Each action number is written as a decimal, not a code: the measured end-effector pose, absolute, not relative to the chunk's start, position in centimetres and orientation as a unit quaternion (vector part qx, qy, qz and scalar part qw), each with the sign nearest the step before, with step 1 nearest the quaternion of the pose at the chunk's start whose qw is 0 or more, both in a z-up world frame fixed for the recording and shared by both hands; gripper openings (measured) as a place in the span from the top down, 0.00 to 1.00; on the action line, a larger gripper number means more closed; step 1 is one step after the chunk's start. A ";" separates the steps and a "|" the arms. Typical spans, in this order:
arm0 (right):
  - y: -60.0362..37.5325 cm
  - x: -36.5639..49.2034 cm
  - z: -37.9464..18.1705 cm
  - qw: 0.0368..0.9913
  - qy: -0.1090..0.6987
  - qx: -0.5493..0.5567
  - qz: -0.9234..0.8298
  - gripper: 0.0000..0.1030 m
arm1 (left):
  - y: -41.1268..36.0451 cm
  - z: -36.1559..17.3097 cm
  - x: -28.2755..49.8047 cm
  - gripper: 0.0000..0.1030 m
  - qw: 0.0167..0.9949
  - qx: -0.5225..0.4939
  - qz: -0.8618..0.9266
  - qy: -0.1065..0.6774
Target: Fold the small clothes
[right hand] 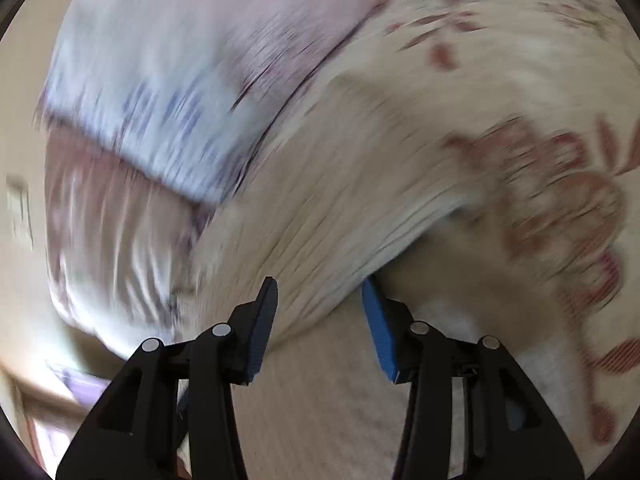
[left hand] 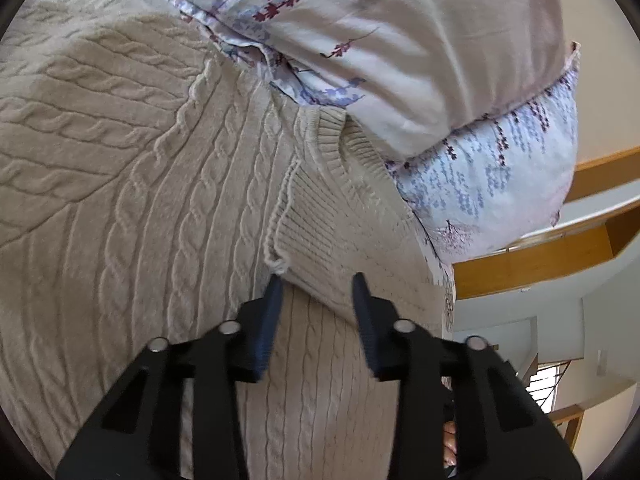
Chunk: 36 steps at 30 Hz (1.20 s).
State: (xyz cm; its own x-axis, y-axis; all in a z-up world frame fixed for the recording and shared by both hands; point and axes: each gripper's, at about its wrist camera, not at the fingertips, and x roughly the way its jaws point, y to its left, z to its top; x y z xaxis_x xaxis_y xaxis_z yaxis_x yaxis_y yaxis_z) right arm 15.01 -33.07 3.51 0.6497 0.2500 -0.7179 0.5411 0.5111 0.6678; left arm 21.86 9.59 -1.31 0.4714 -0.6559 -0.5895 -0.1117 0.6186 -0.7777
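Bedding fills the background: a floral sheet [left hand: 400, 40], pale with dark red and lilac sprigs, and a plump floral pillow [left hand: 500, 168] in light blue; beyond the pillow, wooden trim and white walls.

Item 1, sweater [left hand: 140, 184]. Cream cable-knit, laid flat on the bed and covering most of the left wrist view. Twisted cables run in long parallel rows, and a sleeve or panel crosses at an angle on the left. A ribbed hem or cuff [left hand: 320, 232] lies folded over the body near the pillow, with a loose knotted yarn end at its corner.

Item 2, left gripper [left hand: 318, 292]. Black frame, blue pads, jaws narrowed. The ribbed corner lies between the tips; the pads stand apart from the fabric and do not press it.

Item 3, right gripper [right hand: 320, 294]. Jaws partly open, with a fold of cream knit [right hand: 328, 240] passing between the tips. Blur hides whether the pads touch it.

View notes. Left wrist: sharp, shows the stitch pattern, the hem and the room's woodwork. Right wrist: heavily smeared, shows a large reddish flower print [right hand: 560, 200] on the sheet to the right and the blue pillow [right hand: 160, 120] at upper left.
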 end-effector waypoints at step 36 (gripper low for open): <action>-23.4 12.7 5.2 0.864 0.414 0.285 0.000 0.34 | 28.5 2.6 10.6 0.40 0.843 -0.381 0.012 0.380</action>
